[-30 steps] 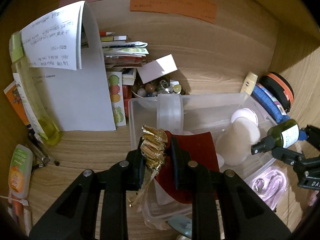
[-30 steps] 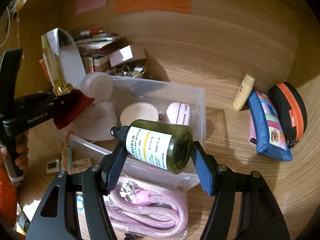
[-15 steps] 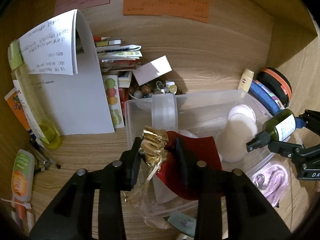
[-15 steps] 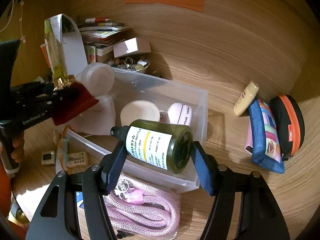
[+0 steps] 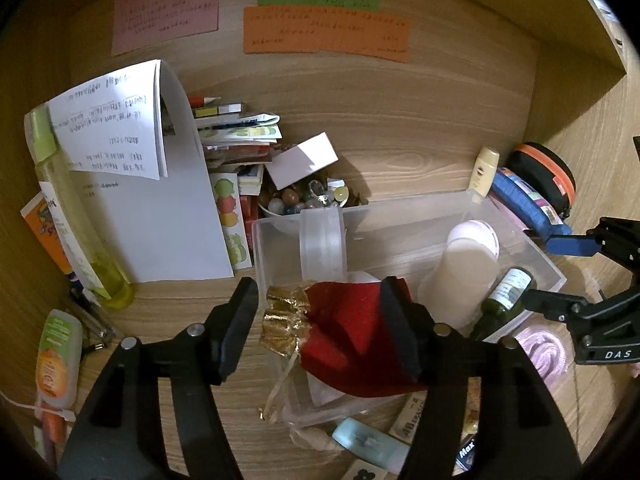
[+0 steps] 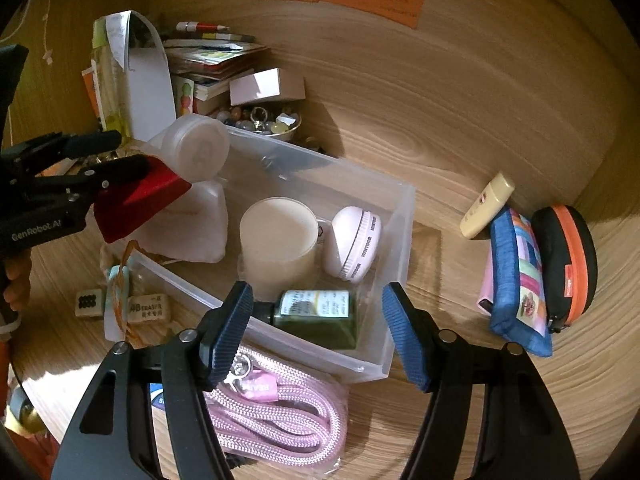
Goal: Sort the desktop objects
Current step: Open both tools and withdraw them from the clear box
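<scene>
Now both grips have let go: the left gripper has just spread its fingers around the red pouch over the clear bin, and the green pump bottle lies inside, below the right gripper's parted fingers.

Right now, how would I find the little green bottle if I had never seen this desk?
Look for the clear plastic box in the middle of the wooden desk. In its near corner, beside the tall cream cup, lies the green bottle. It is the only dark green thing there, on its side, with a white label.
</scene>
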A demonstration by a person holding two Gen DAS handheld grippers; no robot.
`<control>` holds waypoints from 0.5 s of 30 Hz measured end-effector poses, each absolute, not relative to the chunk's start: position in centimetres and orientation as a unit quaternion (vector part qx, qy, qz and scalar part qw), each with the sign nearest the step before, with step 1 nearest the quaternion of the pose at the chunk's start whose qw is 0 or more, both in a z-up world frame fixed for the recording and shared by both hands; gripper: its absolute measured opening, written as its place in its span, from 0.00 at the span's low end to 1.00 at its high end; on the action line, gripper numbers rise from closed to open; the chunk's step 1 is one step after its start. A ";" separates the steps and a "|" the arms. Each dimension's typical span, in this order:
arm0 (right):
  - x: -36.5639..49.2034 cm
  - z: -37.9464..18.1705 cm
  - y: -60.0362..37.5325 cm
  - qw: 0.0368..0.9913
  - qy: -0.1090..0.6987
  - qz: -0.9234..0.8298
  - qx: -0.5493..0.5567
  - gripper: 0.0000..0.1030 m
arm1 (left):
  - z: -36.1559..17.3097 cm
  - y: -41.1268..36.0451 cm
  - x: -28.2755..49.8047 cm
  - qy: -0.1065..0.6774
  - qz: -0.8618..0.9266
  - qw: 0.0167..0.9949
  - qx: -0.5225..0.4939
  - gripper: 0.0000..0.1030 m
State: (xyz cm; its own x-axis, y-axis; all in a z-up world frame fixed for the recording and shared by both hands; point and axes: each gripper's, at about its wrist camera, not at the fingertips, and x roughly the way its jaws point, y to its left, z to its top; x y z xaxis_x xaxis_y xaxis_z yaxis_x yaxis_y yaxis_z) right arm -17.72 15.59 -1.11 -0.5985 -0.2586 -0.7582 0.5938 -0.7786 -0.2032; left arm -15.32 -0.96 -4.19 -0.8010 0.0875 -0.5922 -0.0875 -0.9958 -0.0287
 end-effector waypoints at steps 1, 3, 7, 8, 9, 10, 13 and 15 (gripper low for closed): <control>-17.7 -1.1 15.6 0.247 0.224 -0.865 0.376 0.64 | -4.1 -0.9 -15.3 0.001 0.949 0.046 -0.312 0.62; -17.5 -1.1 15.7 0.250 0.223 -0.863 0.377 0.65 | -3.8 -0.8 -15.3 0.002 0.948 0.049 -0.314 0.64; -16.9 -0.6 16.5 0.249 0.210 -0.870 0.371 0.66 | -2.9 -0.7 -14.6 -0.003 0.949 0.062 -0.310 0.73; -16.8 -0.4 16.6 0.250 0.205 -0.871 0.369 0.69 | -2.6 -0.7 -14.4 -0.004 0.949 0.066 -0.308 0.73; -16.5 -0.2 16.8 0.250 0.199 -0.874 0.367 0.73 | -2.2 -0.7 -14.1 -0.007 0.950 0.071 -0.305 0.73; -16.3 0.1 17.0 0.252 0.193 -0.876 0.363 0.75 | -1.8 -0.9 -13.8 -0.011 0.951 0.074 -0.301 0.74; -15.7 0.8 17.5 0.250 0.178 -0.883 0.357 0.78 | -0.7 -1.3 -12.9 -0.014 0.955 0.067 -0.289 0.77; -15.3 1.3 18.0 0.246 0.167 -0.888 0.352 0.80 | 0.0 -1.7 -12.2 -0.016 0.958 0.061 -0.280 0.80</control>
